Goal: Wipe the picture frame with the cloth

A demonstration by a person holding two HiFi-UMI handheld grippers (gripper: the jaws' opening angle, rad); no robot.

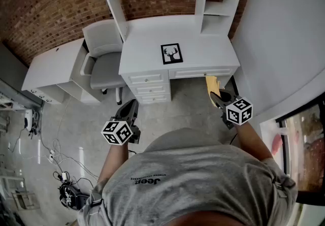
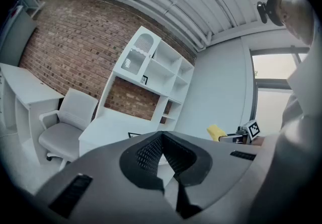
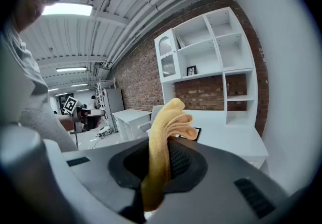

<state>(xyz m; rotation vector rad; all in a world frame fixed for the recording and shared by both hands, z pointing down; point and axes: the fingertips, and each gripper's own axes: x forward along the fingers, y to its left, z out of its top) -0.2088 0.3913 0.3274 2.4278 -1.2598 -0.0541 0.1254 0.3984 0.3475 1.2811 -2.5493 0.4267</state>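
The picture frame is seen on the white desk, apparently lying flat near the front edge, with nothing touching it. The yellow cloth is clamped between the jaws of the right gripper, and a fold sticks up past the tips. The left gripper is fully closed with nothing in it. Both grippers are held well apart from the desk. Cloth pickup is judged done and wiping not yet begun. The approach to the frame and all wiping strokes are left.
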